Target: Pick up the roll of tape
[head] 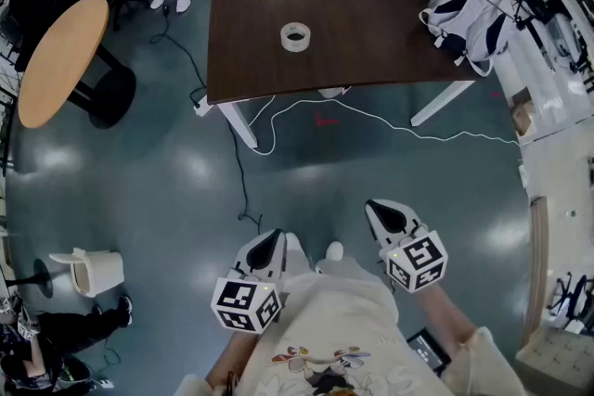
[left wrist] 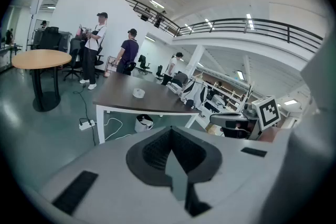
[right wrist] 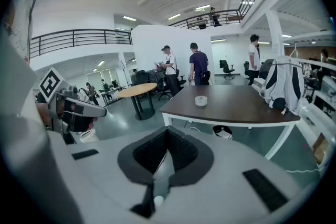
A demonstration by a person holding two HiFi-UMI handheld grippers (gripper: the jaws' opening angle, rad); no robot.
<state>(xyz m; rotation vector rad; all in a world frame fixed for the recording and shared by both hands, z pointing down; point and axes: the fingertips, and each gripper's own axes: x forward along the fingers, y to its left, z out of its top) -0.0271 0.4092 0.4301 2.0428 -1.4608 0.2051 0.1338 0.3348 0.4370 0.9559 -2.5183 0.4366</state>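
Tape roll on table; L gripper, R gripper closed, empty; balcony rail only in gripper views.

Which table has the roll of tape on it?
The dark rectangular table, with the roll of tape mid-top; the other is a round light-wood table.

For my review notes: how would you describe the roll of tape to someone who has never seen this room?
Find the dark brown rectangular table with white legs. Toward its middle is the roll of tape, a small pale ring lying flat and alone; the white-and-dark backpack slumps at the table's end.
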